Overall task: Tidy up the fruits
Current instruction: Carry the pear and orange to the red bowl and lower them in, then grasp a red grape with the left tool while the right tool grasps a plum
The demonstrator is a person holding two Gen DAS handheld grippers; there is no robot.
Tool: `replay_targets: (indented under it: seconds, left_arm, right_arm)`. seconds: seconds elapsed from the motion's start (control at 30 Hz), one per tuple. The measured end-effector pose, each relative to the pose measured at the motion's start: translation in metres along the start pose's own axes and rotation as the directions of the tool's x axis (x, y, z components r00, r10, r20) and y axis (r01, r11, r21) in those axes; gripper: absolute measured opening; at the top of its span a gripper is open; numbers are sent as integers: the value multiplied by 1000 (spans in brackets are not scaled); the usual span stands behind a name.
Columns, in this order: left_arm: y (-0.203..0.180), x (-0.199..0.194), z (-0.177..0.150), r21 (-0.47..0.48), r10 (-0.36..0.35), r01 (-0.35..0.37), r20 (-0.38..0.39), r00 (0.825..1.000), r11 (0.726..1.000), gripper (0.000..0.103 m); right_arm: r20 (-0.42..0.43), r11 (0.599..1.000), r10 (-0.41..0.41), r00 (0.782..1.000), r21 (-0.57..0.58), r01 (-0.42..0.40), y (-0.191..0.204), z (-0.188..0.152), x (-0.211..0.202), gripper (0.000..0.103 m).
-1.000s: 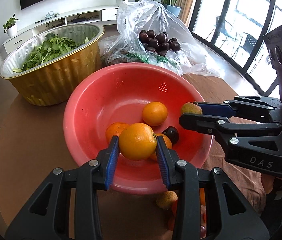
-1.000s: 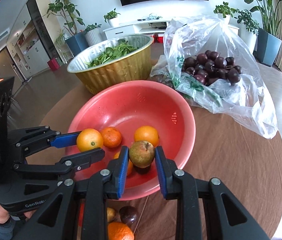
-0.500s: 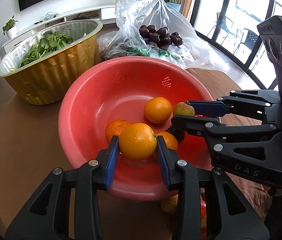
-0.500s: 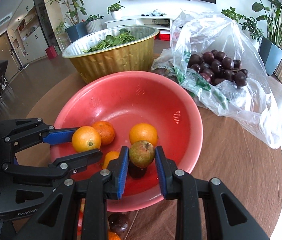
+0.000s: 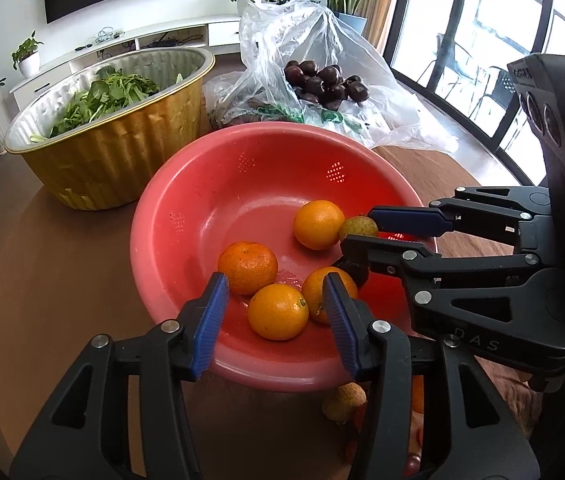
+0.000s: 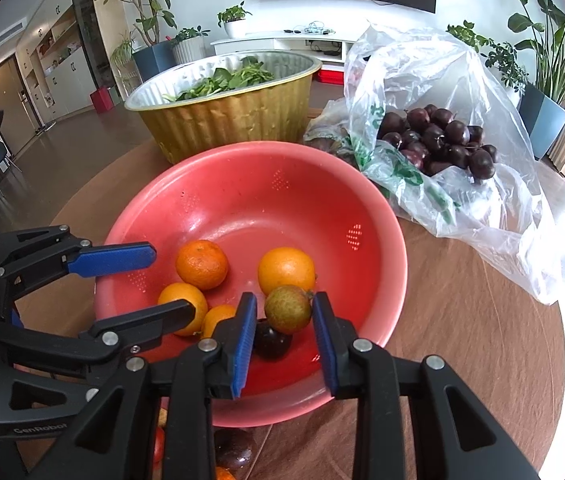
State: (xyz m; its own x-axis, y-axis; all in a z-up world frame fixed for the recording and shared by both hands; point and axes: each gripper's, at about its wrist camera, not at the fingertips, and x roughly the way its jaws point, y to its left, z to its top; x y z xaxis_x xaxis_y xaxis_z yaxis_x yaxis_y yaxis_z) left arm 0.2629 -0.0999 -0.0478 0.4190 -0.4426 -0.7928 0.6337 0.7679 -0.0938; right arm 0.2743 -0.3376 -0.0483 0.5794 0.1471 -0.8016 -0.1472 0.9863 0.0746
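Now 4 oranges (image 5: 277, 312) in red bowl (image 5: 210, 184); L fingers (image 5: 278, 312) opened, empty; R fingers (image 6: 284, 320) opening round green-brown fruit (image 6: 287, 309).

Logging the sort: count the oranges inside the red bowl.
4 round oranges lie in the red plastic bowl: far right, left, near middle, and one part-hidden behind the blue finger pad. More may be hidden.

Right hand-held gripper (image 6: 284, 334) jaws just opening around green-brown fruit (image 6: 287, 309).

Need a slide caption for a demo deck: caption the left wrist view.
Left gripper open over the red bowl, an orange lying loose between its pads.
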Motion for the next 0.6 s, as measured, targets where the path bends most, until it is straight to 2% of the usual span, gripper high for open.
replay_targets:
  seconds: [0.1,0.17,0.23,0.33,0.37,0.43,0.5,0.53,0.6]
  left_arm:
    - [-2,-13,-2,-2,2,-2,25,1000,1000,56]
    - [-3,-23,-4,-12,-1,1,43,999,1000,59]
    - [-2,-36,-9,-26,2,0,65,998,1000,71]
    - [0,-56,-19,-55,10,-5,96,995,998,78]
    - [1,-63,-24,-66,10,-3,103,995,998,80]
    - [1,-74,-35,-85,18,-8,111,994,996,90]
    - [-2,-84,-51,-102,8,4,117,993,995,92]
    - [-4,-86,-58,-107,7,5,115,993,994,97]
    - [-11,-89,-75,-111,4,7,100,995,994,102]
  right_arm:
    - [4,1000,6,1000,2,-6,0,0,-3,38]
    - [14,1000,3,1000,4,-3,0,-1,-8,46]
    - [26,1000,4,1000,14,-4,-1,-2,-14,48]
    - [42,999,9,999,33,-10,-3,-6,-26,50]
    - [53,999,16,998,47,-19,-4,-10,-34,56]
    - [76,997,25,997,76,-30,-8,-19,-48,61]
    - [98,993,39,994,108,-50,-12,-31,-61,64]
    - [108,989,51,993,135,-66,-15,-42,-69,65]
    - [112,980,70,991,175,-89,-20,-57,-78,65]
